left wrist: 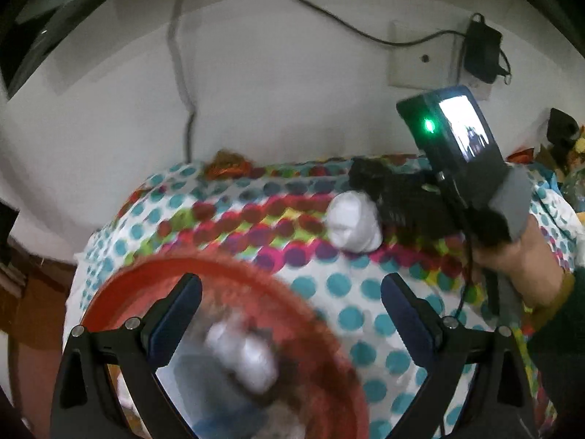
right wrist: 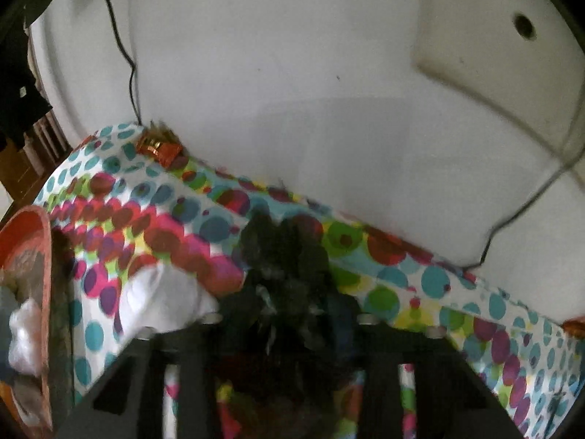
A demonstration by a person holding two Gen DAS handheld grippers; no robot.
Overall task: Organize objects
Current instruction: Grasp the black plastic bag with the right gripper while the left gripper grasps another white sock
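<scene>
While the round red plastic basin (left wrist: 234, 274) filled the lower left of the left wrist view, already holding blurred white crumpled pieces (left wrist: 243, 356), the left gripper (left wrist: 291, 314) hovered above its rim with its jaws wide apart and nothing between them. Further right, at centre right of that frame, a white crumpled wad (left wrist: 353, 221) lay on the polka-dot multicoloured cloth (left wrist: 351, 292), touching a dark, ragged black bundle (left wrist: 398, 197) whose long axis ran roughly left to right across the frame. That bundle sat at the fingers of the right gripper (right wrist: 285, 314); in the right wrist view it filled the space between them, so the jaws looked clamped on it, though blur left the contact itself unclear. The person's right hand (left wrist: 526, 259) held that tool at the right edge, tilted, with its lit screen facing up. By my judgement the right hand was far nearer the bundle, and the basin lay to its left, at the left edge of the right wrist view (right wrist: 33, 234), so the carry would go leftward.
</scene>
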